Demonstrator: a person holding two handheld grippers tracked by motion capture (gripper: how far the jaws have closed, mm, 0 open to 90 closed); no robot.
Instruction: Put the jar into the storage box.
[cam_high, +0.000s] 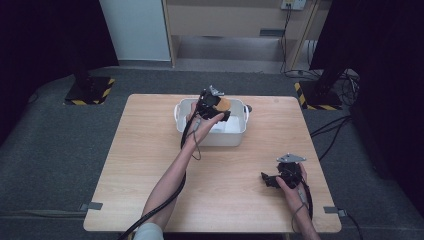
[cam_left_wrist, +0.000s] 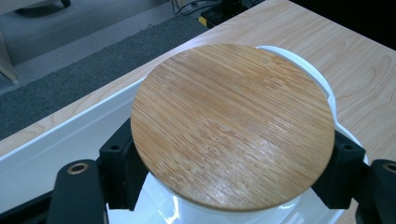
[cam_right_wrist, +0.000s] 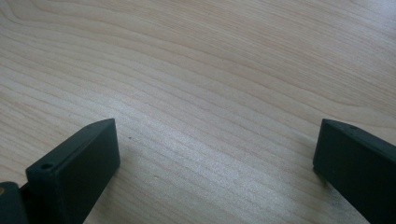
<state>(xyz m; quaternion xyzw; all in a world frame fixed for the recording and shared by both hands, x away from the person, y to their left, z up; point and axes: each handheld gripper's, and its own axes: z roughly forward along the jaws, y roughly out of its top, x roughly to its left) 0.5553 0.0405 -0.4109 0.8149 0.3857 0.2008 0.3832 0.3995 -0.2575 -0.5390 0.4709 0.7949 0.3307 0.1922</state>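
Observation:
A round bamboo lid (cam_left_wrist: 231, 126) tops a white jar (cam_left_wrist: 243, 215), little of which shows under the lid. My left gripper (cam_left_wrist: 231, 158) is shut on this lidded jar, one black jaw at each side just under the lid. In the high view the left gripper (cam_high: 216, 107) holds the lid (cam_high: 223, 104) over the white bin (cam_high: 210, 140) at the table's far middle. My right gripper (cam_high: 266, 179) rests low over the table at the near right. In its own view the right gripper (cam_right_wrist: 215, 140) is open, with bare wood between its jaws.
The wooden table (cam_high: 150, 165) has bare wood left of and in front of the bin. The bin's white wall (cam_left_wrist: 56, 140) runs along the table's far edge. On the floor stand two black stands with striped bases (cam_high: 90, 90) (cam_high: 320, 95), with cables (cam_high: 330, 130) at the right.

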